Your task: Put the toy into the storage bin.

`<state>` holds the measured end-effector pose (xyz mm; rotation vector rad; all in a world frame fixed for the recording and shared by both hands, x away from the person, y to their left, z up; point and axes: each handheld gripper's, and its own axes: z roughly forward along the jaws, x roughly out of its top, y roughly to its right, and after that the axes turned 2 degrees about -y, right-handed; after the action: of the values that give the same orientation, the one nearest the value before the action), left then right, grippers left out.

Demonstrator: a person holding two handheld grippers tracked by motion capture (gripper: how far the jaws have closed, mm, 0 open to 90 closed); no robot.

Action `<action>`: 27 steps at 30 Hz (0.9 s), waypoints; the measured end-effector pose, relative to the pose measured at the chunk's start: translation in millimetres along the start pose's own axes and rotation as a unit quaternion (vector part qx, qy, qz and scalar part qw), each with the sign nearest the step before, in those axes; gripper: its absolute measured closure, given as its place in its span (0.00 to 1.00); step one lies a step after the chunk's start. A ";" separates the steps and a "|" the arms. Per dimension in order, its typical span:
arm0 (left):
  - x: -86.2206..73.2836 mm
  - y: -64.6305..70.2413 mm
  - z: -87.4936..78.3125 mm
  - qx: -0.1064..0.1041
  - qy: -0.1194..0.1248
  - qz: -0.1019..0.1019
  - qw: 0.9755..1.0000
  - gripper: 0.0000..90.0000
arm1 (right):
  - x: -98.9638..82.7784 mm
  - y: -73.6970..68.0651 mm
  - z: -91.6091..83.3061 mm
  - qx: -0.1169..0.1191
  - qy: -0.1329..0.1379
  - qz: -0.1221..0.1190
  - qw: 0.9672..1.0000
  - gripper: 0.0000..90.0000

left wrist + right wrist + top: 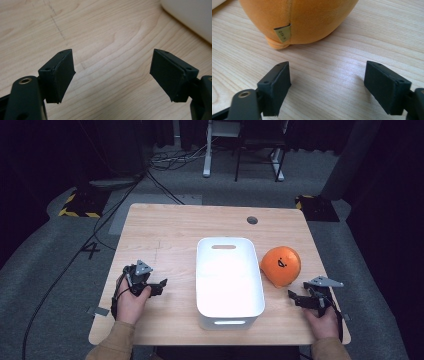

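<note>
The pale wooden tabletop [170,235] shows smooth, matt grain. The white rectangular plastic tub [229,280] looks smooth, faintly glossy. The round orange plush toy [299,20] is soft, velvety cloth with a small paper-like tag [282,32].

Grey carpet [45,255] is covering the floor around the pale wooden worktop [165,235]; black cables [165,157] are trailing toward white desk legs [207,150], with darkness lying behind.

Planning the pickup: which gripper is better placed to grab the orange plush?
Right. The right gripper sits open just short of the orange plush; the white bin separates it from the left gripper.
</note>
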<state>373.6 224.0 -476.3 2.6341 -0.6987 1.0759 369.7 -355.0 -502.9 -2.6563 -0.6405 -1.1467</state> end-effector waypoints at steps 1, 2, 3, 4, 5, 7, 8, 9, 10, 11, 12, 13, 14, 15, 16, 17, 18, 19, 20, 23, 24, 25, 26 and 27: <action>-4.3 -3.7 2.8 -0.001 -0.008 -0.006 1.000 0.22 | -0.2 0.3 0.0 0.000 0.001 -0.002 1.000 0.27; -6.0 -5.9 3.2 0.001 -0.012 -0.003 1.000 0.22 | -0.2 -0.4 -0.4 0.002 0.001 0.002 1.000 0.27; -6.0 -5.9 3.2 0.001 -0.012 -0.003 1.000 0.21 | -0.5 -0.1 -0.7 0.002 0.001 -0.002 1.000 0.29; -8.2 -7.3 4.4 0.001 -0.012 -0.004 1.000 0.21 | -0.5 -0.1 -0.7 0.002 0.001 -0.002 1.000 0.29; -11.3 -9.5 6.0 -0.004 -0.018 -0.005 1.000 0.20 | -0.9 -0.5 -1.1 0.005 0.004 -0.005 1.000 0.31; -12.7 -10.3 7.3 -0.007 -0.014 -0.008 1.000 0.20 | -0.9 -0.5 -1.2 0.005 0.004 -0.006 1.000 0.31; -14.4 -12.0 8.5 -0.020 -0.016 -0.005 1.000 0.20 | -0.9 -0.4 -1.2 0.005 0.004 -0.006 1.000 0.31; -15.5 -13.1 9.5 -0.018 -0.016 0.002 1.000 0.20 | -0.9 -0.3 -1.2 0.005 0.004 -0.007 1.000 0.31; -15.5 -13.1 9.5 -0.018 -0.016 0.002 1.000 0.20 | -0.9 -0.3 -1.2 0.005 0.004 -0.007 1.000 0.31; -17.8 -14.0 12.0 -0.016 -0.025 0.010 1.000 0.19 | -0.9 -0.2 -1.3 0.006 0.003 -0.006 1.000 0.31; -19.0 -14.7 13.4 -0.015 -0.030 0.011 0.999 0.19 | -0.9 0.2 -1.4 0.006 0.003 -0.007 1.000 0.31; -20.8 -15.4 15.5 -0.016 -0.030 0.011 0.999 0.19 | -0.8 0.3 -1.7 0.007 0.001 -0.007 1.000 0.31; -20.9 -15.5 15.3 -0.014 -0.031 0.009 0.999 0.18 | -0.8 0.2 -1.7 0.007 0.001 -0.007 1.000 0.31; -21.0 -15.8 15.2 -0.015 -0.032 0.010 0.999 0.18 | -0.9 0.1 -1.7 0.007 0.002 -0.007 1.000 0.31; -21.0 -15.9 15.0 -0.015 -0.032 0.009 0.999 0.18 | -0.8 0.2 -1.8 0.007 0.001 -0.007 1.000 0.31; -21.0 -15.9 15.0 -0.015 -0.032 0.009 0.999 0.18 | -0.8 0.2 -1.8 0.007 0.001 -0.007 1.000 0.31; -21.0 -15.4 15.1 -0.013 -0.033 0.011 0.999 0.18 | -1.1 0.5 -2.0 0.008 0.002 -0.007 1.000 0.31; -21.2 -15.1 15.0 -0.012 -0.033 0.009 0.999 0.18 | -1.2 0.5 -2.1 0.008 0.002 -0.007 1.000 0.32; -21.5 -14.4 15.0 -0.009 -0.032 0.007 0.999 0.17 | -1.5 0.8 -2.3 0.008 0.003 -0.008 1.000 0.32; -22.2 -10.1 15.1 0.003 -0.029 -0.002 1.000 0.17 | -2.5 1.6 -3.5 0.011 0.005 -0.008 1.000 0.35; -22.0 -9.4 15.0 -0.002 -0.031 -0.003 1.000 0.17 | -3.0 1.9 -4.2 0.010 0.005 -0.010 1.000 0.37; -21.7 -9.4 14.8 -0.002 -0.032 -0.002 0.999 0.17 | -3.7 1.6 -5.1 0.011 0.006 -0.007 1.000 0.39; -21.8 -9.5 15.2 -0.001 -0.030 -0.003 1.000 0.17 | -4.2 1.7 -6.1 0.013 0.006 -0.009 1.000 0.42; -21.8 -9.5 15.2 -0.002 -0.031 -0.003 1.000 0.16 | -4.5 1.3 -7.5 0.013 0.004 -0.008 1.000 0.44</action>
<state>374.0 234.3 -502.6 2.6745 -0.7046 0.9959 362.7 -360.0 -500.9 -2.6273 -0.6721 -1.1444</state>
